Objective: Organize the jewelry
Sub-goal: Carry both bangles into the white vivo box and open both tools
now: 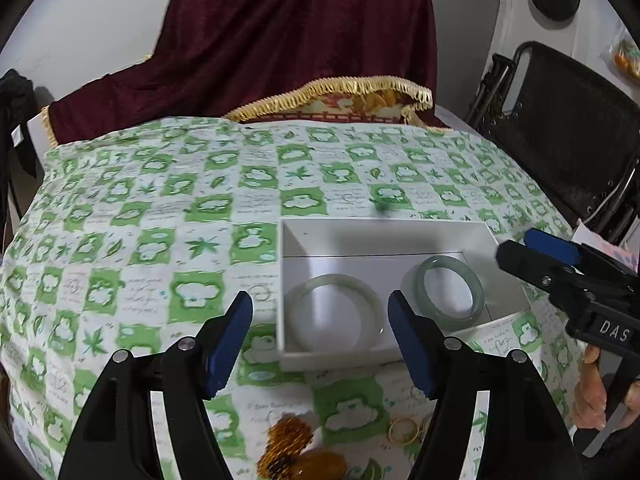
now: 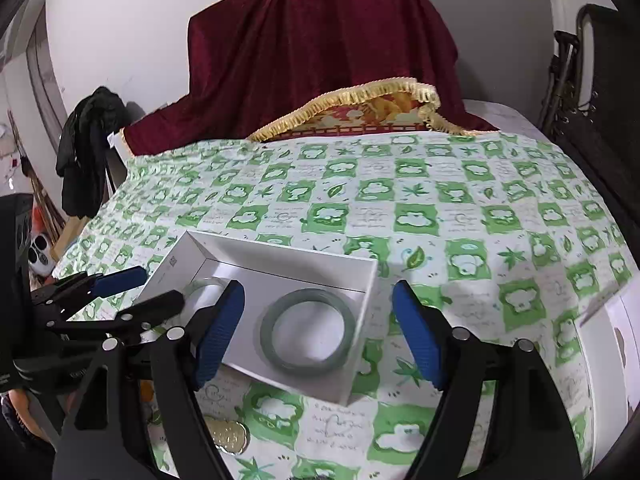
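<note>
Where the jewelry lies: two jade bangles flat inside the white box point(image 1: 296, 240) — the pale bangle point(image 1: 334, 312) at its left, the darker green bangle point(image 1: 448, 288) at its right, apart.
Box: open-topped, on the green-and-white tablecloth point(image 1: 140, 220).
Loose pieces: gold rings point(image 1: 404, 431) and an amber bead bracelet point(image 1: 290, 434) on the cloth nearer than the box; a silver-gold pendant point(image 2: 231, 436) beside them.
Left gripper point(image 1: 320, 336): tongs spread wide, empty, held low before the box's near wall.
Right gripper point(image 2: 318, 330): tongs spread, empty — angled over the box's right end, straddling the darker bangle.
Person's hand point(image 1: 592, 392): fingers wrapped on the right gripper's handle.
Behind: maroon drape point(image 1: 280, 32) with gold fringe.
</note>
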Motion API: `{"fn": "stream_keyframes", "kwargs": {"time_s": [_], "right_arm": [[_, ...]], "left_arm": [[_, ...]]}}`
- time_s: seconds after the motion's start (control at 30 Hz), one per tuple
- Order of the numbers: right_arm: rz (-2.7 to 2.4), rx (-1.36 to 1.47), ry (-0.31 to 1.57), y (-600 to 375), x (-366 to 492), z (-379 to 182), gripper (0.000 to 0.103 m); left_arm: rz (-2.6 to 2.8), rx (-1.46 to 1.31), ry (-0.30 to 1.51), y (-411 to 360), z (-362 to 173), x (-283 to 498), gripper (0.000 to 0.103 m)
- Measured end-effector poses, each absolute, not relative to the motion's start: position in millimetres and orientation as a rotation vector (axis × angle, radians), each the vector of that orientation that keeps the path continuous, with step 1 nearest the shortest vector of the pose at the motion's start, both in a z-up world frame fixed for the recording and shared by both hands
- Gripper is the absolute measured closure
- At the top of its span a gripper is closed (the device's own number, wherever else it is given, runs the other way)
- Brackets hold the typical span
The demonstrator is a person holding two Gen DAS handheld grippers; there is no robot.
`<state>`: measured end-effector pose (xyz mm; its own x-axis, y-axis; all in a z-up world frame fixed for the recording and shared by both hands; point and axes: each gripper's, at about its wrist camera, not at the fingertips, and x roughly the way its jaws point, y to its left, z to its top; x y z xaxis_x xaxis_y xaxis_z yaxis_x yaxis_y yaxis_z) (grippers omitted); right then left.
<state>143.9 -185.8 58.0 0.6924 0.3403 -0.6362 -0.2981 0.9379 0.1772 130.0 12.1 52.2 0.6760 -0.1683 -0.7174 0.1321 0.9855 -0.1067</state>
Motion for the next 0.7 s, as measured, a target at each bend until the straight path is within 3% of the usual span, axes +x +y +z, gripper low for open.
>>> {"fn": "stream_keyframes", "kwargs": {"time_s": [0.43,0.7], "right_arm": [[0.33,0.077,0.696,-204.2,106.9,57.5,0.028],[0.29,0.083,0.703,-215.5,80.8,45.9,0.015]], "left_arm": [[-0.116,-0.127,0.804,46.8,48.1,86.3,0.02],[-0.092,-0.116,0.856,53.2,29.8,64.2,0.018]]}}
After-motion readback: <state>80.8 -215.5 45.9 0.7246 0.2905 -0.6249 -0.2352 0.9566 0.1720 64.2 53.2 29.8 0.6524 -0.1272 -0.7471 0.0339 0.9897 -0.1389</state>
